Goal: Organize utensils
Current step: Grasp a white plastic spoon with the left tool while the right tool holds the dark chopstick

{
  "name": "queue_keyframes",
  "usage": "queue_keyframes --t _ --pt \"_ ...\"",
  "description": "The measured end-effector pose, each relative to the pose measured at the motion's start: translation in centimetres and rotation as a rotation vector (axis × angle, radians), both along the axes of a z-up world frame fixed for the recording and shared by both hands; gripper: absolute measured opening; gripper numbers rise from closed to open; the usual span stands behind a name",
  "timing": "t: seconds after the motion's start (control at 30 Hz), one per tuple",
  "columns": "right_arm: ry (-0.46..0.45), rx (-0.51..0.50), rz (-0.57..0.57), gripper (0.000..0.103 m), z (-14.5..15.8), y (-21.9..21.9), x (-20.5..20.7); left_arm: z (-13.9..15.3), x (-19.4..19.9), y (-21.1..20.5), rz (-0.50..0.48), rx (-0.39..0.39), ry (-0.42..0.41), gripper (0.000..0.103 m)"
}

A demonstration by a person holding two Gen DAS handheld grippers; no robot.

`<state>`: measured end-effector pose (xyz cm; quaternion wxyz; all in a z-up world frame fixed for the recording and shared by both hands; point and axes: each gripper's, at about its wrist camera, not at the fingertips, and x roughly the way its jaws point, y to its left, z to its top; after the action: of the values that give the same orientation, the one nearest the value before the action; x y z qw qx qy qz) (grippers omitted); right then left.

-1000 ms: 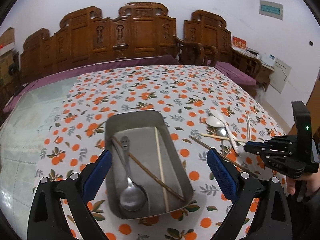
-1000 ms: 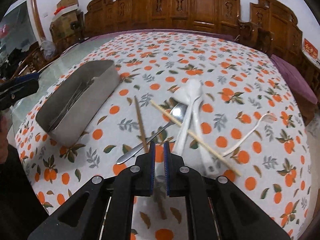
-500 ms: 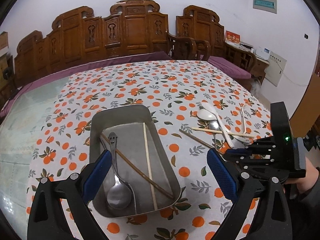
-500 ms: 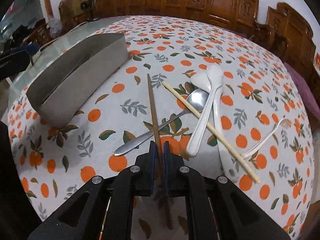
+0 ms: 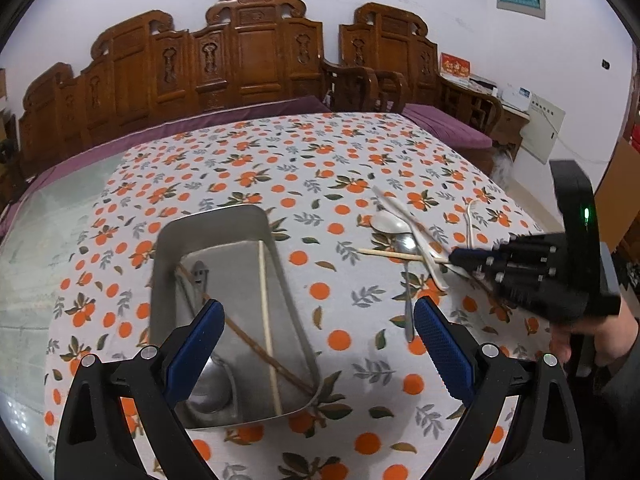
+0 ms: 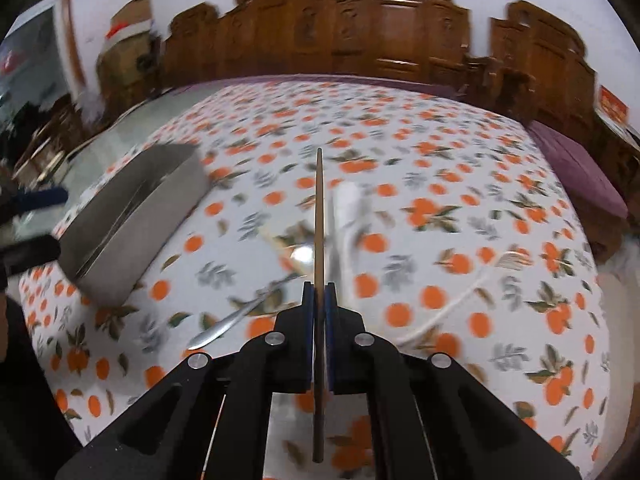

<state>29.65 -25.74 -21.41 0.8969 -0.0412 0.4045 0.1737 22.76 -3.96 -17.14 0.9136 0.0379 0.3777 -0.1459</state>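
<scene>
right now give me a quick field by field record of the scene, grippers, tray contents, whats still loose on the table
left gripper: open, empty, over the tray's near end
right gripper: shut on dark chopstick, lifted off the cloth
metal tray: holds metal spoon, light chopstick, another dark chopstick
loose on table: light chopstick, white spoons, metal spoon, white fork
surface: orange-print tablecloth

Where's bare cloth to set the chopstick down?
Free: the cloth strip between the tray and the utensil pile, and the far cloth behind both. Crowded: the pile by the right hand-held gripper, which grips the chopstick.
</scene>
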Motion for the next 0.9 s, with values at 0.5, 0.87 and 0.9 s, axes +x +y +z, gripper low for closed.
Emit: queue_keyframes --t 0.5,0.87,0.9 --pt "-0.006 0.022 -0.140 0.006 -0.2 -6.1 1.0 -3.5 5.6 -7.0 -0.039 -0.056 0.146 0.068" --pt "-0.002 0.074 -0.145 0.006 0.0 -6.4 1.4 -6.2 8.7 -13.0 -0.103 -0.053 0.203 0.032" --pt "-0.002 0.075 -0.143 0.006 0.0 -6.4 1.4 -6.5 8.8 -13.3 -0.105 -0.054 0.210 0.029"
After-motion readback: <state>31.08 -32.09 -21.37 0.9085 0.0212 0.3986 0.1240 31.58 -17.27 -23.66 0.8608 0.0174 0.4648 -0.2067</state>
